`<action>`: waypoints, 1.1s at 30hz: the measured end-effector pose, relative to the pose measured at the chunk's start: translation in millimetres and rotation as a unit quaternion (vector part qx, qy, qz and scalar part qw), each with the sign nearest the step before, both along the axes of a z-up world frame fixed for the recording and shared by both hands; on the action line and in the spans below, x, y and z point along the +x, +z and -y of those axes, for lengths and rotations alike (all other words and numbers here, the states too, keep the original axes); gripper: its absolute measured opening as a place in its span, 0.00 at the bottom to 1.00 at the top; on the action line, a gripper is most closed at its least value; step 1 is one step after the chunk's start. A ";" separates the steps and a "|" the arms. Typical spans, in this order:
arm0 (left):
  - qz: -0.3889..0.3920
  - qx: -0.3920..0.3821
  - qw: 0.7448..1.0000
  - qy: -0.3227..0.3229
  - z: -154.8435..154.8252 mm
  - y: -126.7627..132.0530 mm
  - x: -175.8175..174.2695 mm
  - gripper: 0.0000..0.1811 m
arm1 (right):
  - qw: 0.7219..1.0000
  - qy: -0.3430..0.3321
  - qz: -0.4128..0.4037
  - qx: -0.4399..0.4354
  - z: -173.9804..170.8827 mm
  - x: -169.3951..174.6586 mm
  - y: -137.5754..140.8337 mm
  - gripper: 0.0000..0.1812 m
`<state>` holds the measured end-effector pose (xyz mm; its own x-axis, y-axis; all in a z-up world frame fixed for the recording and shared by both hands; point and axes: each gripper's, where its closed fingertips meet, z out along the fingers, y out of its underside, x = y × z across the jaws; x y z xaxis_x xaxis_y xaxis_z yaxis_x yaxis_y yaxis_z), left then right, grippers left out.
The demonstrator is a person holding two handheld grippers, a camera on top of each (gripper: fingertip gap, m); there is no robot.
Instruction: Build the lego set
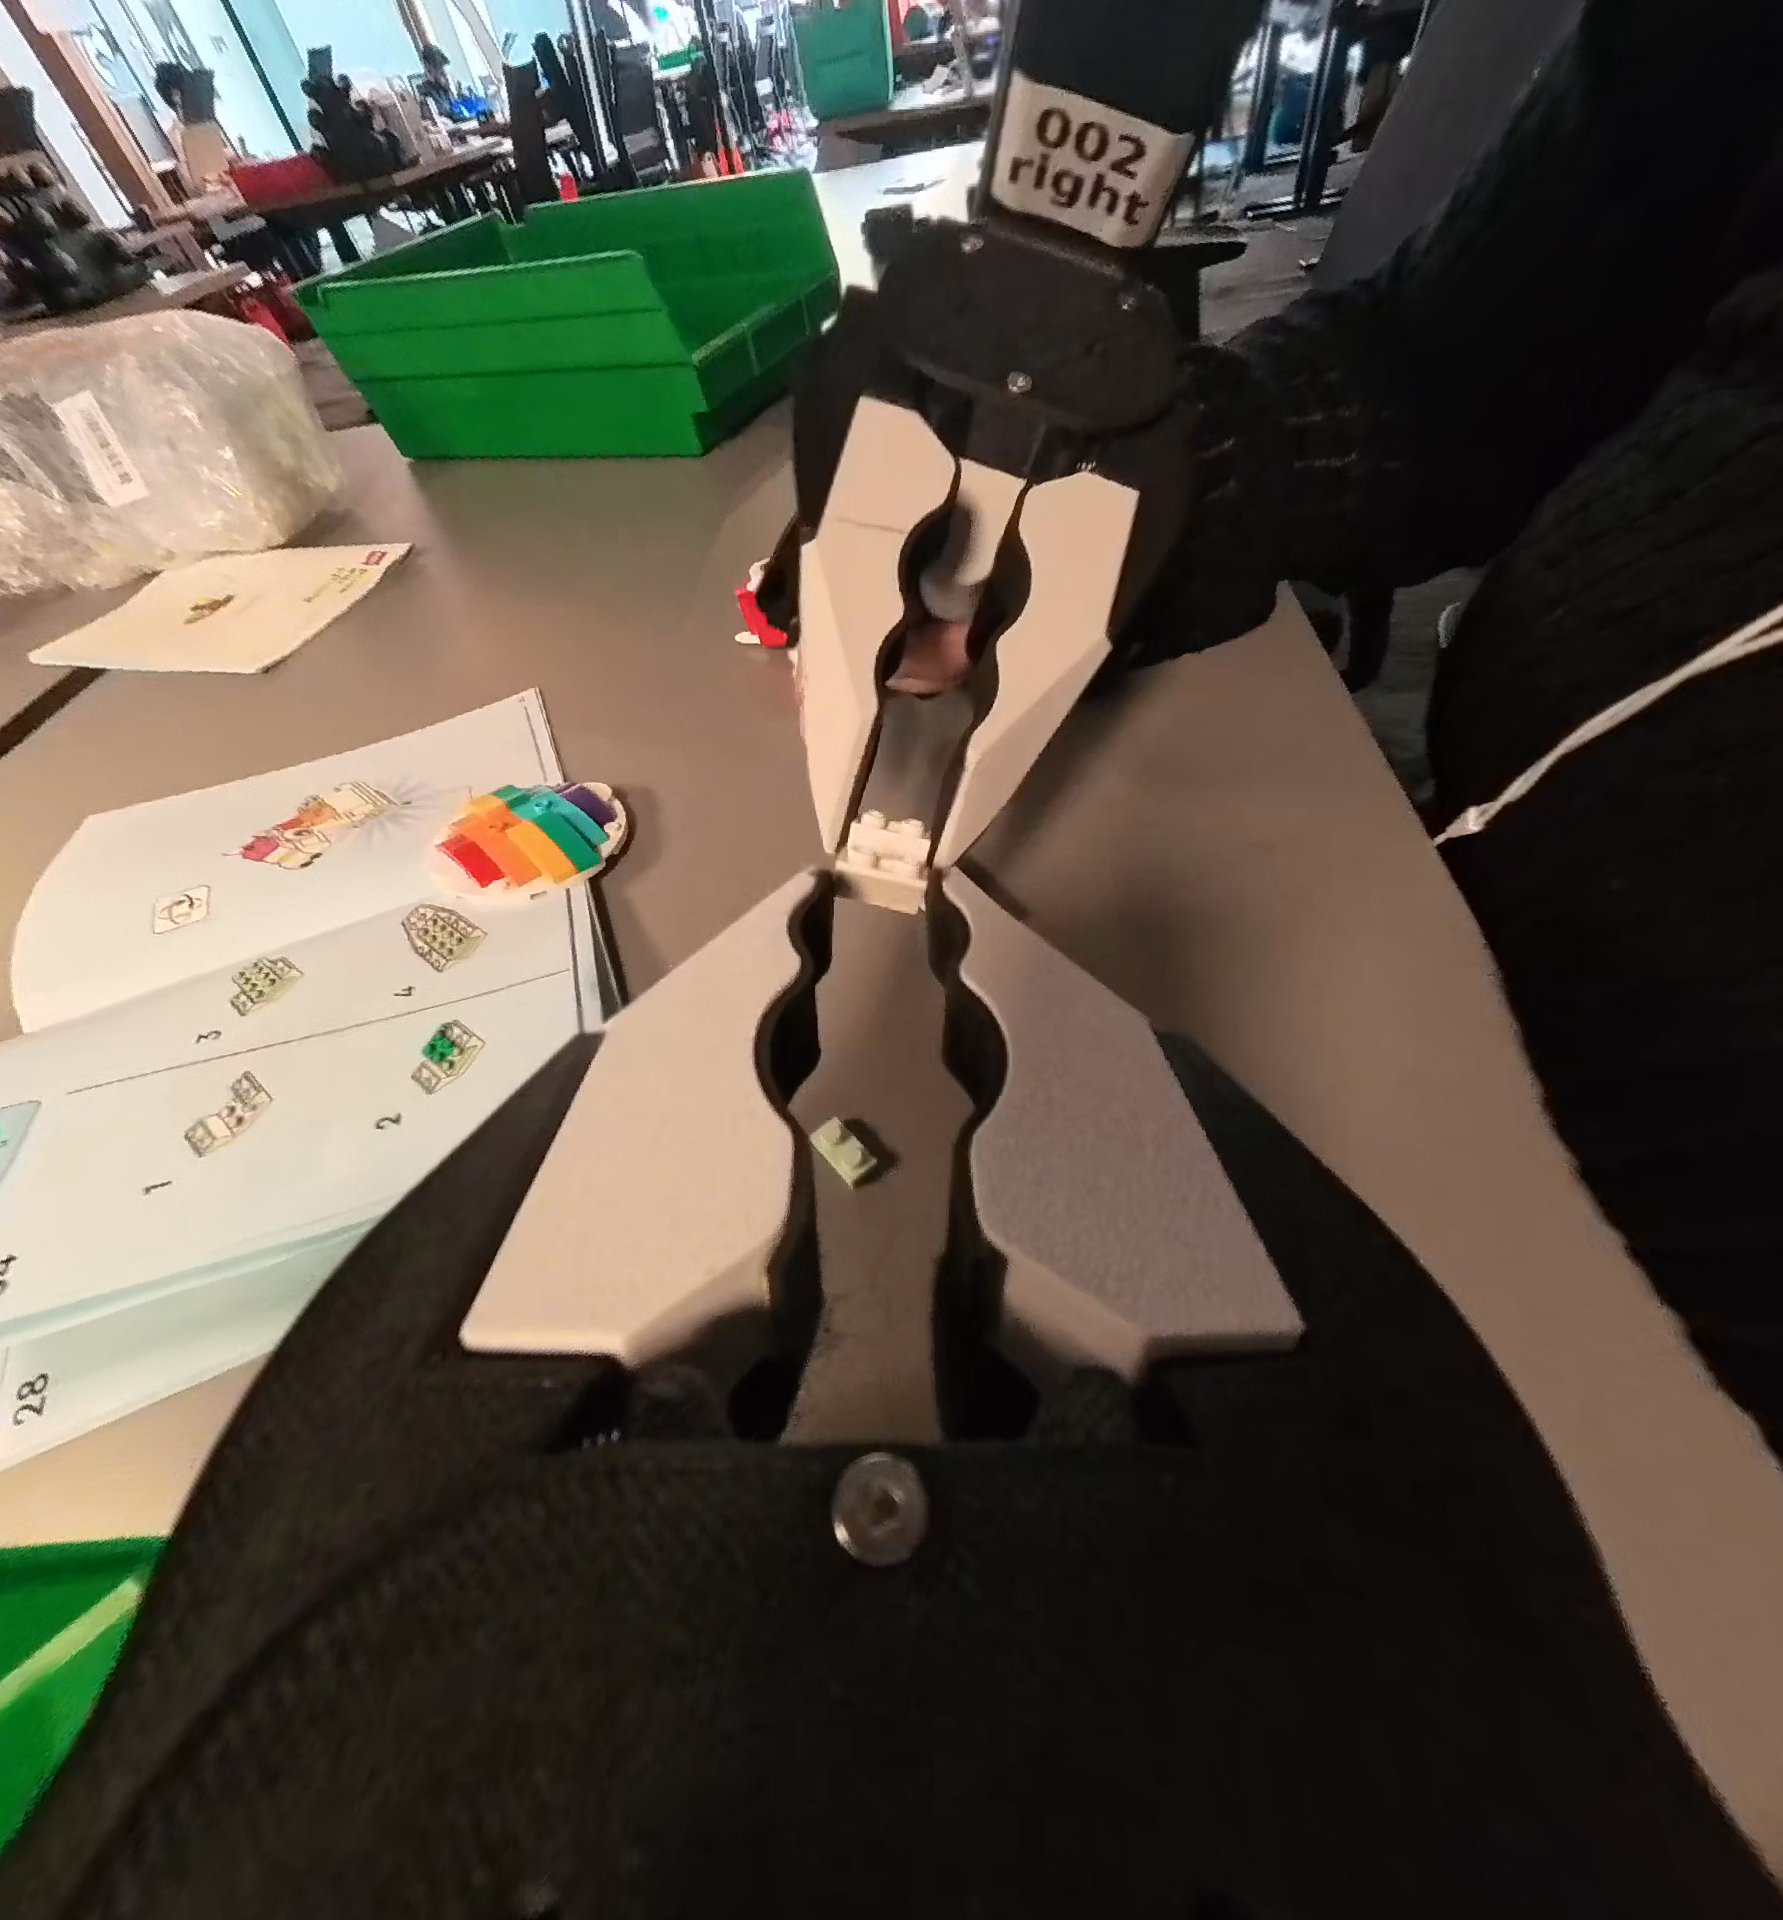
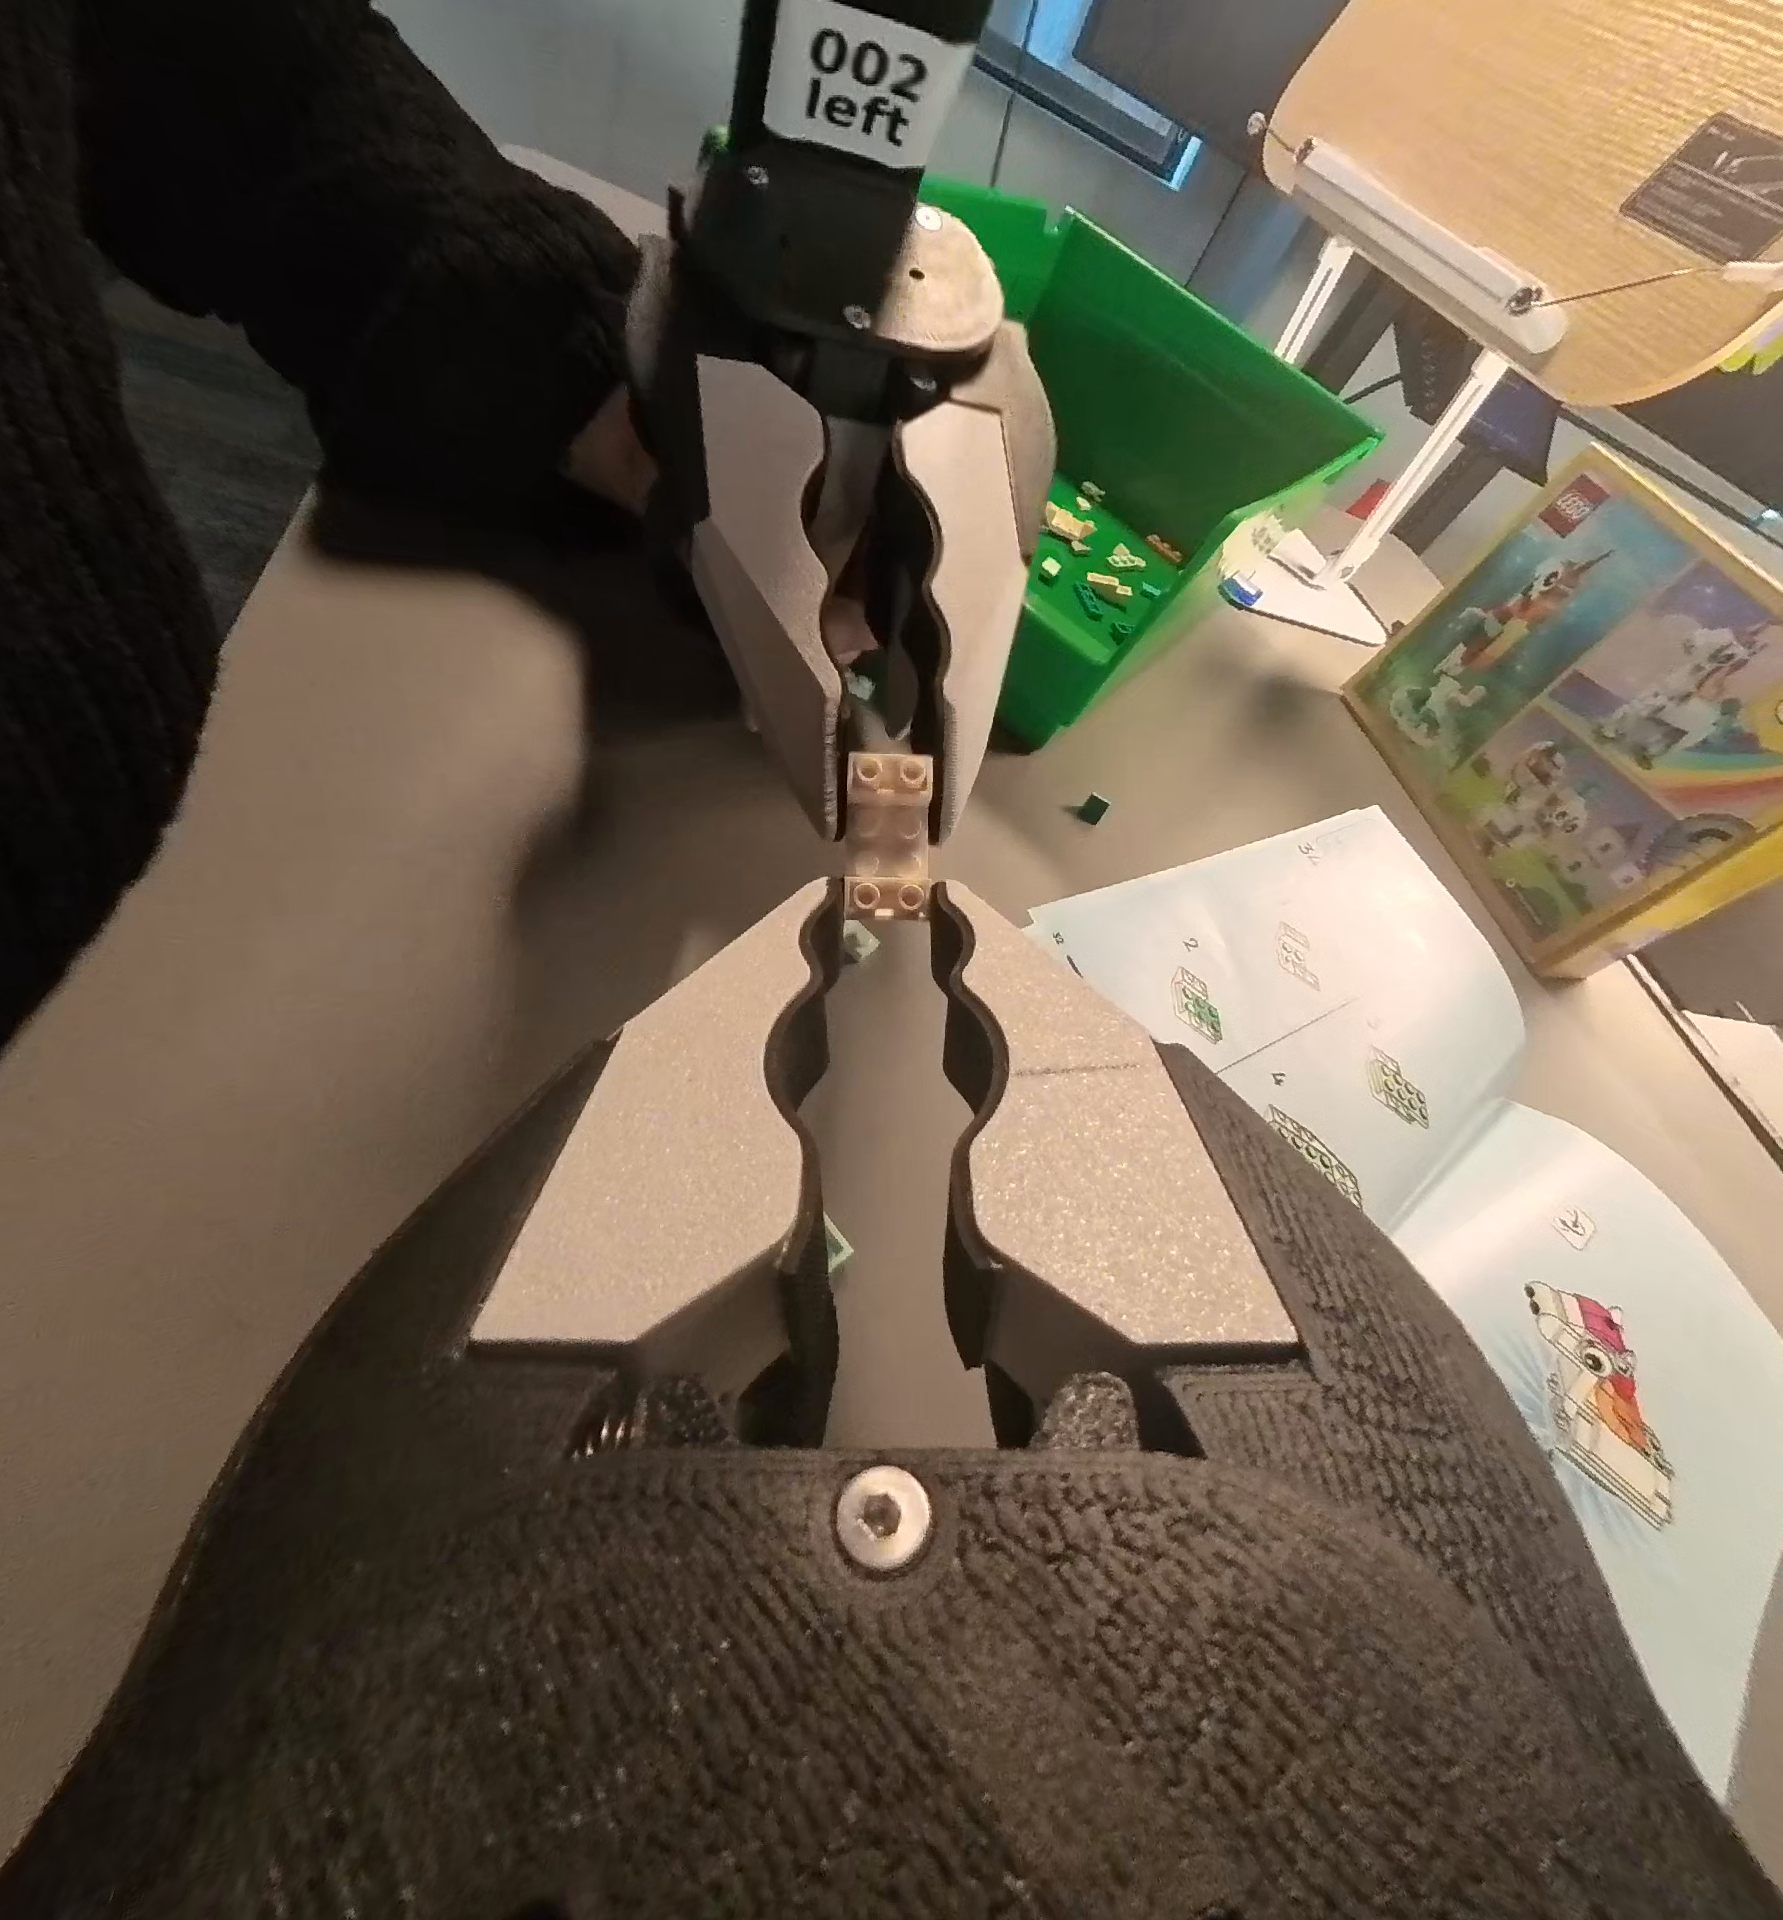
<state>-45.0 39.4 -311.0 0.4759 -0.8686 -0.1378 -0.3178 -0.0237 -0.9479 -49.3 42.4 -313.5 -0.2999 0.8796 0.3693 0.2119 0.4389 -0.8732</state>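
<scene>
Both labelled grippers, left gripper and right gripper, pinch seemingly one white brick assembly above a numbered booklet.

A white brick stack, studs showing, hangs mid-air. A rainbow piece lies at 10 o'clock, a pale green plate below, a dark green tile at 3 o'clock.

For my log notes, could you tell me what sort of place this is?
Probably an open-plan office or lab: rows of desks with gear in the background, green parts bins on a grey table, and an open instruction booklet.
</scene>
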 end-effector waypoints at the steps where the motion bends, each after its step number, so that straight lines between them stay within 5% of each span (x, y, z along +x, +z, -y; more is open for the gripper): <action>1: -0.002 -0.007 1.000 -0.003 0.4 -1.0 0.0 0.09 | 1.000 0.001 0.002 0.001 0.5 0.2 -0.6 0.08; 18: -0.056 -0.030 0.998 -0.004 2.5 -15.3 -1.3 0.08 | 1.000 0.018 -0.012 0.008 1.2 4.5 4.0 0.09; 27: -0.028 -0.009 0.999 0.028 -6.2 -4.5 -8.3 0.08 | 0.991 -0.052 -0.117 0.045 -20.0 0.8 33.3 0.22; 33: -0.022 -0.007 0.999 0.038 -9.3 -3.9 -10.7 0.08 | 0.978 -0.031 -0.184 0.099 -7.5 6.0 47.3 0.17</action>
<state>-55.7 48.7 -314.9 0.5350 -0.8316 -0.1490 -0.3565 -0.0623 -0.9322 -43.3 50.0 -266.2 -0.0635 0.7924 0.6067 -0.0684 0.6030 -0.7948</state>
